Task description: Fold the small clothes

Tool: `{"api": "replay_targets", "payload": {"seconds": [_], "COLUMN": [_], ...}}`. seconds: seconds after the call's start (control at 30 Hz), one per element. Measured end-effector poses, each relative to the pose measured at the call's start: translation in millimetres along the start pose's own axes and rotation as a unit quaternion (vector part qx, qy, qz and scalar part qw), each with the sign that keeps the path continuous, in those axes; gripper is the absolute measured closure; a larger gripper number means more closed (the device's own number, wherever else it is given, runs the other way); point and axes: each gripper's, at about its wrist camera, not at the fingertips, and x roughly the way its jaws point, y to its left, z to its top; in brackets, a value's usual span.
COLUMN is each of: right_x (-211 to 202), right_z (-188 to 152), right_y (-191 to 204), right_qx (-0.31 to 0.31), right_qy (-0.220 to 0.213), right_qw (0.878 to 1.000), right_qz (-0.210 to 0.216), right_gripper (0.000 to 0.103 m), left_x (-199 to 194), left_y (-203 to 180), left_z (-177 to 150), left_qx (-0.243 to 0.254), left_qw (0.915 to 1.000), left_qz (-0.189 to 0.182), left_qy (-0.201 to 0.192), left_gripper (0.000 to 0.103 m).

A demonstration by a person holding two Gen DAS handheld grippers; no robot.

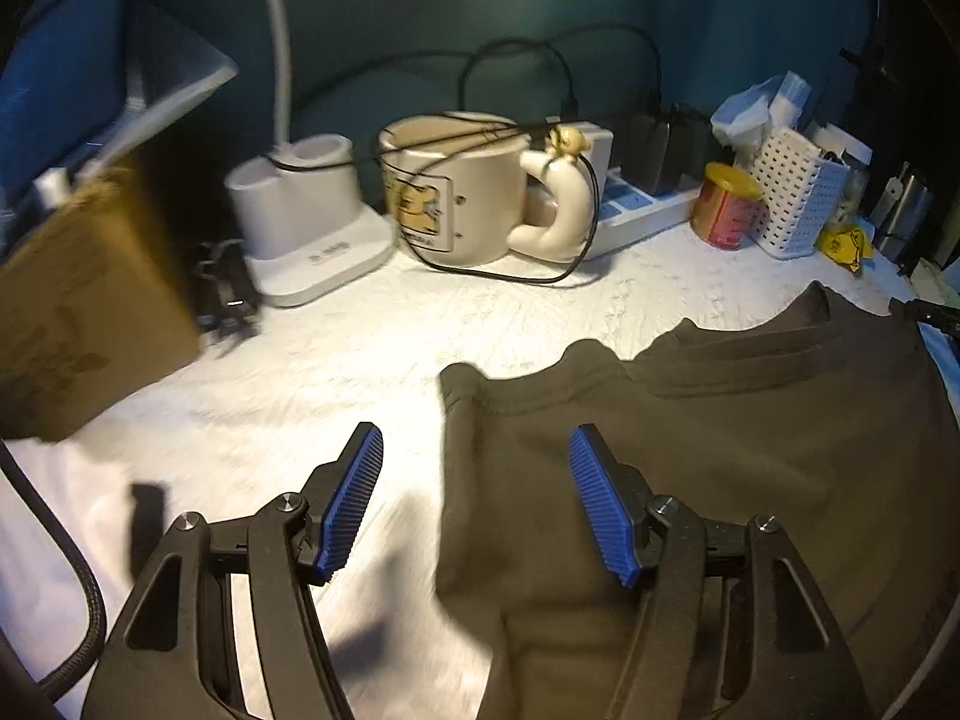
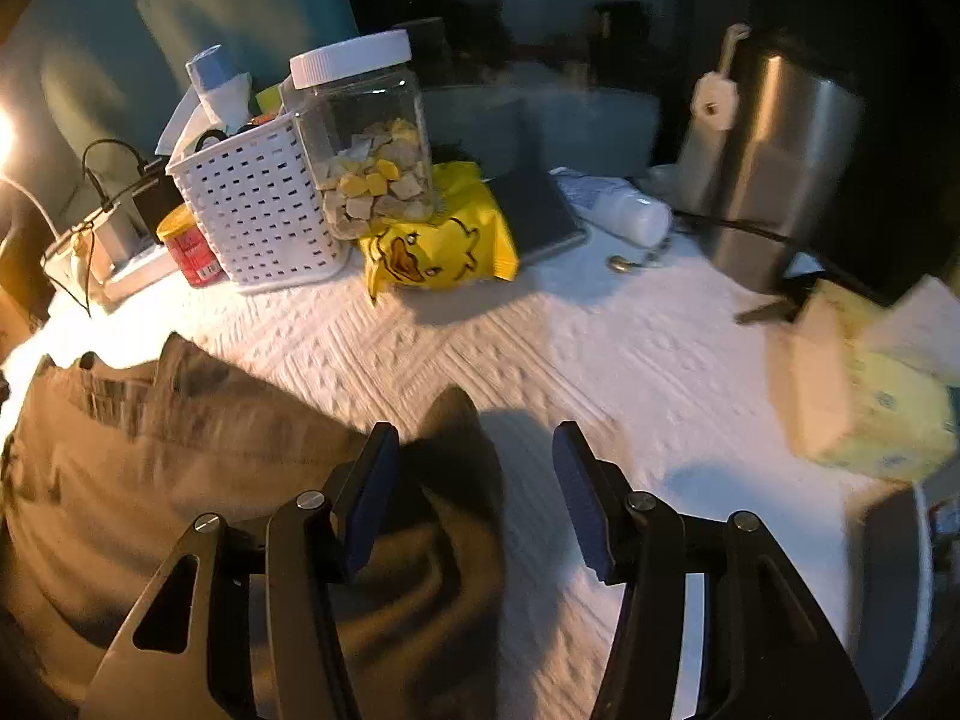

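A dark brown garment [image 1: 690, 450] lies flat on the white textured cloth [image 1: 336, 372], with its collar toward the back. My left gripper [image 1: 475, 438] hangs open over the garment's left edge, and its blue pads [image 1: 354, 504] hold nothing. In the right wrist view the same garment [image 2: 180, 480] fills the lower left. My right gripper [image 2: 475, 432] stands open over its right-hand corner, one finger above the fabric and the other above the white cloth [image 2: 600, 348]. Nothing is pinched between its pads.
Along the back stand a cream mug [image 1: 456, 192], a white lamp base [image 1: 312, 228], a power strip [image 1: 636, 204], a red can [image 1: 723, 207] and a white basket [image 1: 792, 198]. A cardboard box [image 1: 90, 300] sits left. A jar [image 2: 366, 138], yellow pack [image 2: 438, 240], steel container [image 2: 774, 162] and tissue pack [image 2: 870, 390] crowd the right.
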Motion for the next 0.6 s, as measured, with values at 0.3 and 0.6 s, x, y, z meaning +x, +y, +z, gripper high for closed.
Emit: {"api": "replay_targets", "payload": {"seconds": [0.3, 0.6], "right_x": [15.3, -25.2], "right_z": [3.6, 22.3], "right_y": [13.7, 18.0], "right_qx": [-0.035, -0.058], "right_qy": [-0.003, -0.112], "right_qw": [0.999, 0.992], "right_qz": [0.029, -0.003], "right_gripper": [0.097, 0.097], "left_x": [28.6, -8.5], "left_y": [-7.3, 2.8], "left_z": [7.3, 16.1], "left_qx": [0.013, -0.017], "left_qw": [0.9995, 0.9971], "left_qz": [-0.012, 0.039], "left_qy": [0.026, -0.063], "left_gripper": [0.101, 0.101]}}
